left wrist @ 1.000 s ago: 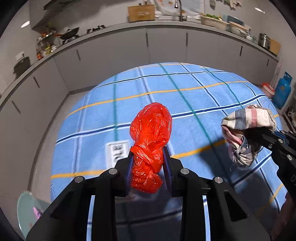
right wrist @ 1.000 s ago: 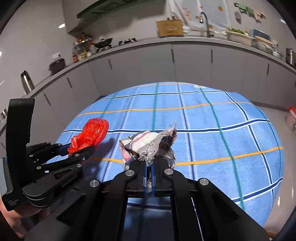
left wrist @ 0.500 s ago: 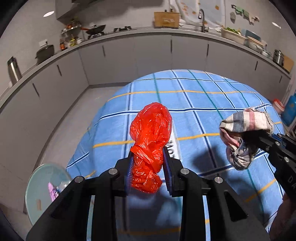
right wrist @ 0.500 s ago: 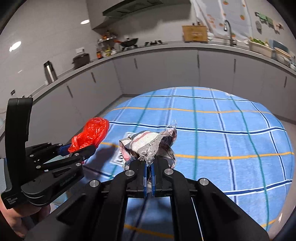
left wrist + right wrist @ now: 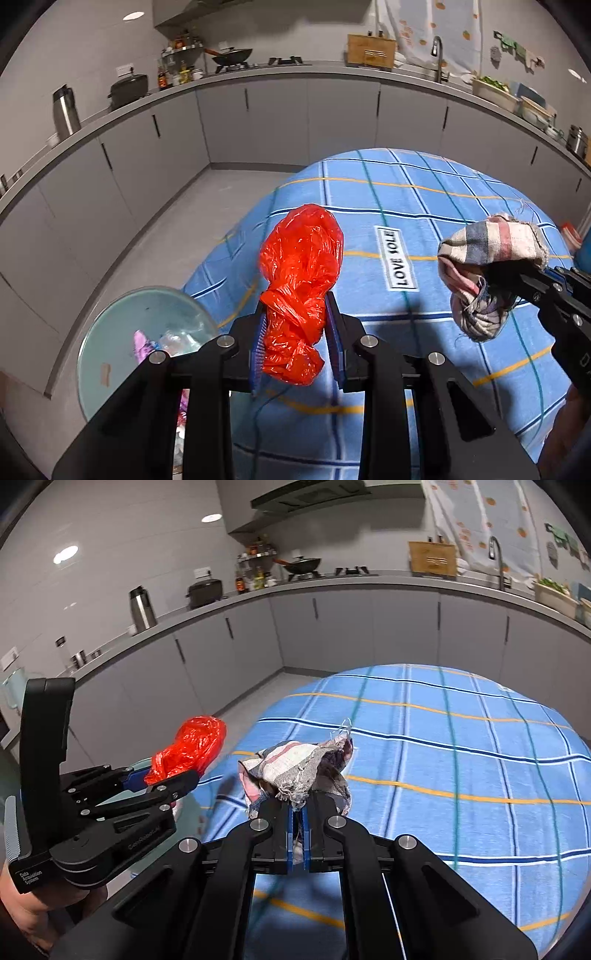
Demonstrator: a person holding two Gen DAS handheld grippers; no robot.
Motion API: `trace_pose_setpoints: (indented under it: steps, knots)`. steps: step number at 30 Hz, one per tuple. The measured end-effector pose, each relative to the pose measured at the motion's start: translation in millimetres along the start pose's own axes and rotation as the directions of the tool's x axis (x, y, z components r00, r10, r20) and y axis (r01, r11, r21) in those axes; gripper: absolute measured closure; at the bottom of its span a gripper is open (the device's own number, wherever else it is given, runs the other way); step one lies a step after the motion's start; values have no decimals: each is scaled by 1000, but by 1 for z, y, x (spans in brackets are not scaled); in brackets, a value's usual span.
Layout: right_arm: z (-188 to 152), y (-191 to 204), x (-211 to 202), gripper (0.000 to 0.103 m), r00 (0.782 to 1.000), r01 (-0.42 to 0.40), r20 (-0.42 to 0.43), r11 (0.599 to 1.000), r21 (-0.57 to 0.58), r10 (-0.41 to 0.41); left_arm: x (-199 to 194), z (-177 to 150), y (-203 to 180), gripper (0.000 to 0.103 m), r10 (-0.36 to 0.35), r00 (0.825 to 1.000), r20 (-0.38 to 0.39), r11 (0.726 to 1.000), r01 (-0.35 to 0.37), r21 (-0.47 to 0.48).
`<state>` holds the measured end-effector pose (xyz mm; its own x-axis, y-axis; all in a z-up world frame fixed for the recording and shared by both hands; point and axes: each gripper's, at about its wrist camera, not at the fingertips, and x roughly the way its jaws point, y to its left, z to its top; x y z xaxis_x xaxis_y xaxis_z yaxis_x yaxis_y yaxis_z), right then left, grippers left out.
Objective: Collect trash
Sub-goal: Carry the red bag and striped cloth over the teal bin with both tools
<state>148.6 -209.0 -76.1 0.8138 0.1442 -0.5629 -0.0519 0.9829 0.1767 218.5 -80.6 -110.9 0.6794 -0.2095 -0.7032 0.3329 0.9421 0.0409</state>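
Observation:
My left gripper is shut on a crumpled red plastic bag and holds it in the air above the left edge of the table. The bag also shows in the right wrist view, held by the left gripper. My right gripper is shut on a frayed striped rag, also lifted above the table. The rag shows at the right of the left wrist view, in the right gripper. A round pale-green bin with trash inside stands on the floor, below and left of the bag.
The table wears a blue checked cloth with a "LOVE SOLE" label. Grey kitchen cabinets curve round behind, with pots, a kettle and a sink on the counter. Grey floor lies left of the table.
Both grippers have swung left with their loads. The table has slid right in view and the bin on the floor has come into view, larger and closer to the bag.

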Motion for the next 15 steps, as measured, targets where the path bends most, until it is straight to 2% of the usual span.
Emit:
trace_pose_setpoints:
  steps: [15]
  knots:
    - [4,62,17,99,995,-93,-26,991,-94,91,-17,-17,57,74,58,998,8,994,-57,-94]
